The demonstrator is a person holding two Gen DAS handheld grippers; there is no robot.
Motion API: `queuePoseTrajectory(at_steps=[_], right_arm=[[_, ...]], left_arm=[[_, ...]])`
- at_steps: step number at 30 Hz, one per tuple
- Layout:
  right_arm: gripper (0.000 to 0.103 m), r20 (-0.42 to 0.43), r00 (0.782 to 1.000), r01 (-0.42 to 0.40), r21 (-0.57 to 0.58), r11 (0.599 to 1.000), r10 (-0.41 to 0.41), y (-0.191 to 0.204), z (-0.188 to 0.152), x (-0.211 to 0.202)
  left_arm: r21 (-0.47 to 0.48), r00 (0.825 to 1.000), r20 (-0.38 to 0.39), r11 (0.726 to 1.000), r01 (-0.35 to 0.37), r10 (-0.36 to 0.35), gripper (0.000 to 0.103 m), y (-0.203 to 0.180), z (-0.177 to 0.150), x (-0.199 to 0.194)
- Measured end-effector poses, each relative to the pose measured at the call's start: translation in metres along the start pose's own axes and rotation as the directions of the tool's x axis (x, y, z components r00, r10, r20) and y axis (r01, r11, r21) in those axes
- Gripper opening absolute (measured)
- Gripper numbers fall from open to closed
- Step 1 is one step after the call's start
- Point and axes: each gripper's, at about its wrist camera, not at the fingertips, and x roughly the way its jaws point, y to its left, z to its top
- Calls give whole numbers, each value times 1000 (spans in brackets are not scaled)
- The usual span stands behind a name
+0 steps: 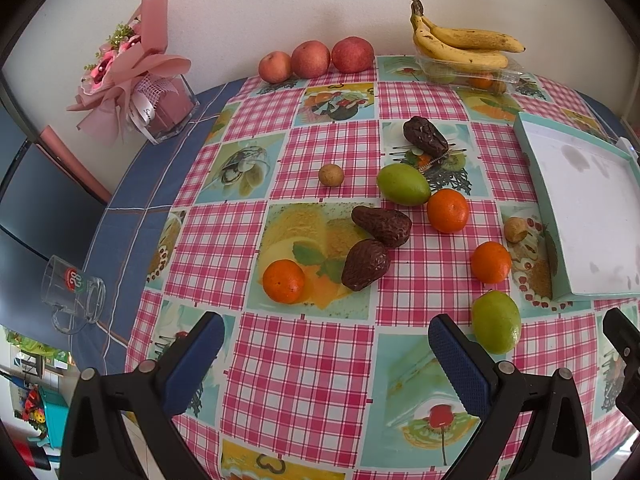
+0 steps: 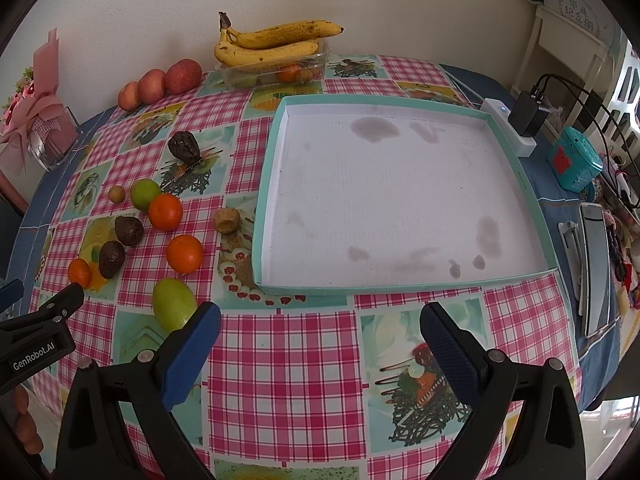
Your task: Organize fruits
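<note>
My left gripper point(image 1: 324, 364) hangs over the near edge of the bench point(image 1: 304, 360) with its blue-padded fingers spread wide and nothing between them. My right gripper point(image 2: 320, 354) is spread just as wide and also holds nothing; it faces a shallow teal-rimmed tray point(image 2: 266, 184) with a white, stained floor and nothing in it. The loose fruit lies ahead of the left gripper on the pink checked cloth. Nearest is a green lime point(image 1: 496, 326), just beside that gripper's right finger but apart from it. Further in are three oranges point(image 1: 283, 281), two of them between the lime and the tray's left wall. Two dark, wrinkled avocados point(image 1: 366, 264) touch each other beside the left-hand orange, and a third dark fruit point(image 1: 425, 136) lies further back. A second lime point(image 1: 403, 184) rests against one orange. Two small tan round fruits point(image 1: 331, 175) sit apart from each other. At the far edge, by the wall, three red apples point(image 1: 312, 59) stand in a row, and a bunch of bananas point(image 1: 464, 46) lies on a clear plastic box.
</note>
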Motion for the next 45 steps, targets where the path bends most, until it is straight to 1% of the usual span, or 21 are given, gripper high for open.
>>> queuePoseTrajectory(at_steps=[45], right_arm=[[100, -12, 1000, 3, -3, 1000, -3, 1, -2, 1]], left_arm=[[-4, 1000, -4, 1000, 7, -7, 103, 1, -1, 2]])
